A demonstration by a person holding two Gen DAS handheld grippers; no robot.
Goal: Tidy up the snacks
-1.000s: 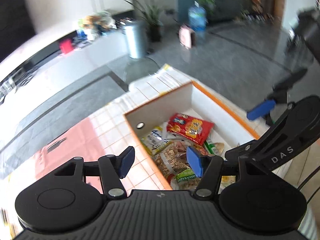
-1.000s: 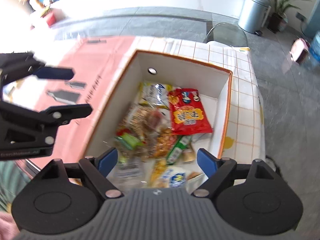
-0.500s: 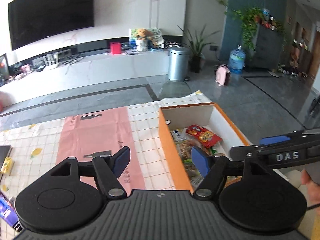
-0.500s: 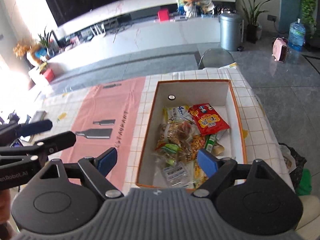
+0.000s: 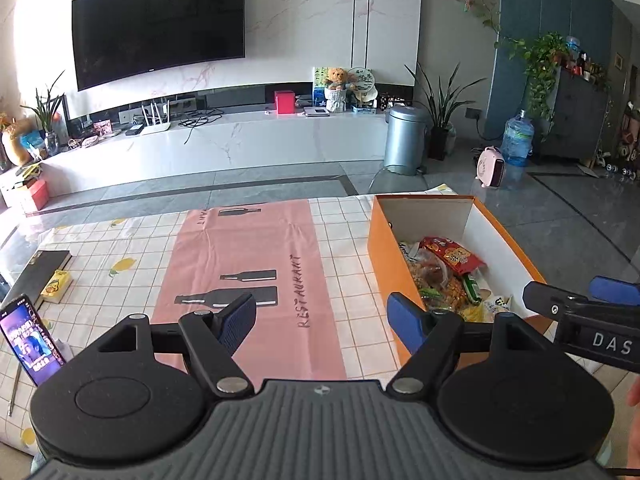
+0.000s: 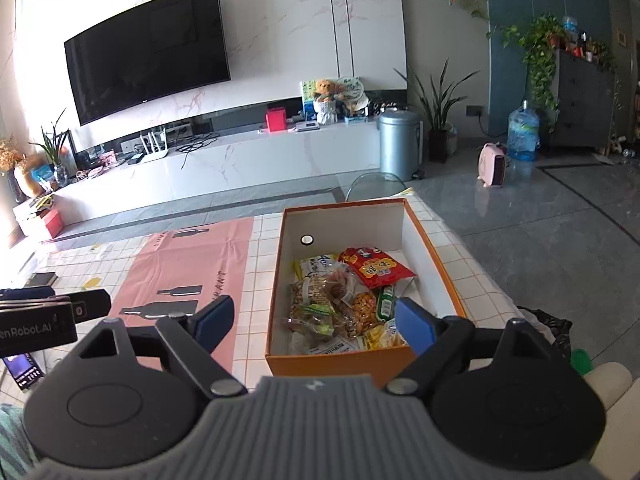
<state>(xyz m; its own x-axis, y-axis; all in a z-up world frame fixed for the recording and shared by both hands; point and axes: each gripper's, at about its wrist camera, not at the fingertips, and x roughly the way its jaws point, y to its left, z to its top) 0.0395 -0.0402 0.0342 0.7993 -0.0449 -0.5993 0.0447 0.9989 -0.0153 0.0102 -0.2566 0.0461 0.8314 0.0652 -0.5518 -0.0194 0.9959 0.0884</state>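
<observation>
Just ahead of right gripper [image 6: 314,320]: snack box [image 6: 436,264].

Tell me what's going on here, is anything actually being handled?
Nothing is held right now. A person has a gripper in each hand; the left gripper has just been opening with nothing between its fingers, and the right gripper is open and empty too. Both hang above the table near the orange box, where the snacks lie in a pile.
</observation>
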